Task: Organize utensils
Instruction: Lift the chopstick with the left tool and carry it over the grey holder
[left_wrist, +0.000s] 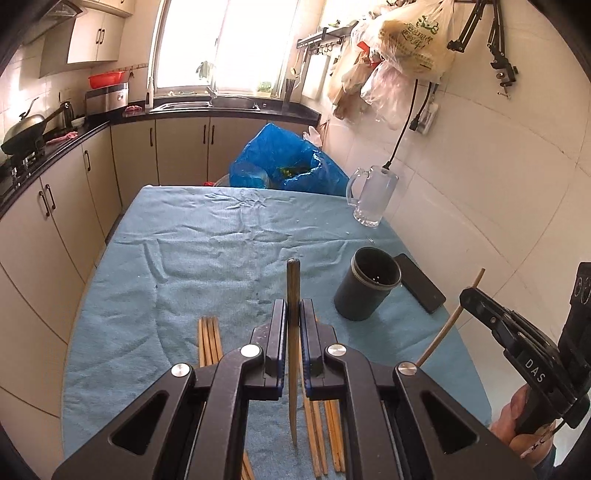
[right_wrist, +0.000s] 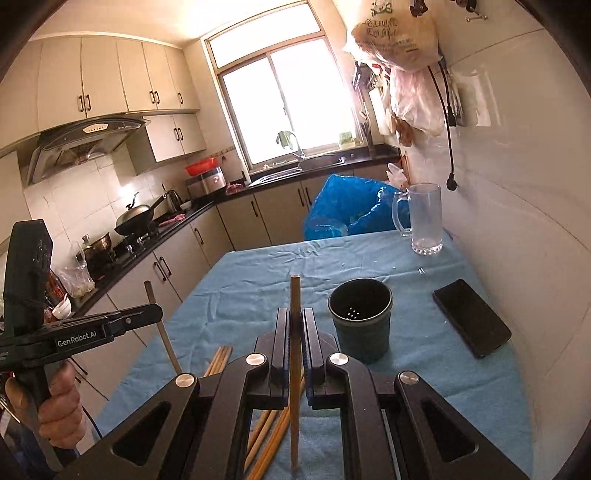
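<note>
My left gripper (left_wrist: 293, 306) is shut on one wooden chopstick (left_wrist: 293, 280), held upright above the blue tablecloth. My right gripper (right_wrist: 294, 317) is shut on another chopstick (right_wrist: 295, 295), also upright. Each gripper shows in the other's view: the right one (left_wrist: 476, 295) with its chopstick at the right, the left one (right_wrist: 147, 314) at the left. Several loose chopsticks (left_wrist: 208, 339) lie on the cloth below the left gripper and also show in the right wrist view (right_wrist: 219, 358). A dark round utensil holder (left_wrist: 369, 284) stands empty to the right of both grippers, seen also in the right wrist view (right_wrist: 360, 317).
A black phone (right_wrist: 471, 321) lies right of the holder near the wall. A glass mug (right_wrist: 424, 218) stands at the table's far right corner. A blue plastic bag (left_wrist: 288, 162) sits beyond the far edge. Kitchen counters and cabinets (left_wrist: 55, 206) run along the left.
</note>
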